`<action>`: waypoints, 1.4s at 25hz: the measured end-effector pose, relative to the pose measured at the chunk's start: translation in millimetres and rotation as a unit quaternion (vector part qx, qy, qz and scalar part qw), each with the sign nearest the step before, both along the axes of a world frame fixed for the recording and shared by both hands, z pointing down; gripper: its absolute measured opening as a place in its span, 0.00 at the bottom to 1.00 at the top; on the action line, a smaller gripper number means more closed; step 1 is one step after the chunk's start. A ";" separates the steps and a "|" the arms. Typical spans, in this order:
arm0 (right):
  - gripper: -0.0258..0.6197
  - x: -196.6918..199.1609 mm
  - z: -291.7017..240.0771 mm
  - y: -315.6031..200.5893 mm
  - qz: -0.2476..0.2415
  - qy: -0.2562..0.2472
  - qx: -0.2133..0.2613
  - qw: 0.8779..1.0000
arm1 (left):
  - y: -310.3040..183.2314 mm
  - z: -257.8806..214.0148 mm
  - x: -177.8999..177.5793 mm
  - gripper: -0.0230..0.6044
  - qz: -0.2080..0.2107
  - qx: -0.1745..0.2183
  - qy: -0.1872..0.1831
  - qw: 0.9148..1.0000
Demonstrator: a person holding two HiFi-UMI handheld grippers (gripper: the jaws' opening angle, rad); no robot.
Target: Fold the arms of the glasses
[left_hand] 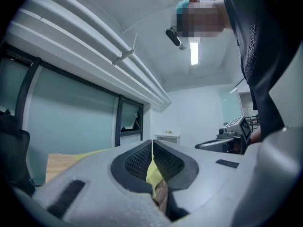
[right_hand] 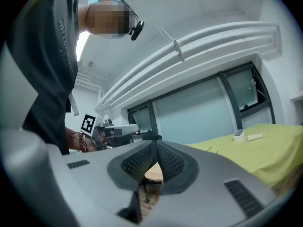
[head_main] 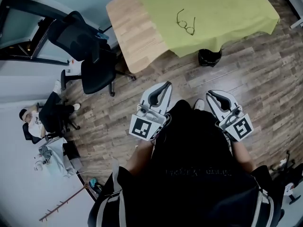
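Closest in was my own black top [head_main: 199,169], filling the bottom of the head view, and tucked right against it I had both tools held low over the plank floor [head_main: 265,79], well short of the table. The left tongs [head_main: 167,84] pointed up and away from me, and its own view told the story: the two dark ribbed pads met at the tips with nothing caught between them, only a sliver of yellow-green cloth showing through the gap lower down. Same on the other side, where the right tongs [head_main: 210,93] were closed tip to tip and empty, with a wedge of pale tabletop peeking through behind the pads. So no contact yet, folks! The glasses [head_main: 185,21] lay out ahead on the yellow-green cloth [head_main: 222,8], roughly in the middle of it, well apart from either tool; they were too small from up there for me to say how the arms sat. The cloth covered most of the wooden table [head_main: 135,32], leaving a bare strip of wood along its left end. Off that end stood a black office chair [head_main: 90,56], and a round black bin [head_main: 209,56] sat on the floor just under the table's near edge. Far left, another person [head_main: 47,115] was seated low by the wall
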State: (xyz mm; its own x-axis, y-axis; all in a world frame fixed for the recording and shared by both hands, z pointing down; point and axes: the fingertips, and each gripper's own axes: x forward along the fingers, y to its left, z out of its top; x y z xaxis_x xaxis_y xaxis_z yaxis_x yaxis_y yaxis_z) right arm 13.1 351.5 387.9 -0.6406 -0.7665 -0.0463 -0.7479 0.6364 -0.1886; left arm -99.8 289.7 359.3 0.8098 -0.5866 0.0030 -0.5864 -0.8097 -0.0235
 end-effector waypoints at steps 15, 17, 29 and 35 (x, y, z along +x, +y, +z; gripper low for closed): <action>0.08 32.4 21.8 -29.7 -0.009 -0.023 -0.053 0.998 | -10.8 17.3 23.0 0.07 -0.006 -0.029 -0.008 1.000; 0.09 32.3 24.8 -37.4 -0.009 -0.010 -0.058 0.998 | -18.8 21.7 25.9 0.07 -0.006 -0.033 -0.016 0.999; 0.09 37.8 31.7 -133.1 -0.008 0.002 -0.076 0.997 | -134.5 45.3 34.6 0.07 -0.014 -0.072 -0.012 0.997; 0.09 35.7 40.9 -199.2 -0.003 0.008 -0.108 0.994 | -193.0 50.0 32.7 0.07 0.002 -0.093 0.009 0.996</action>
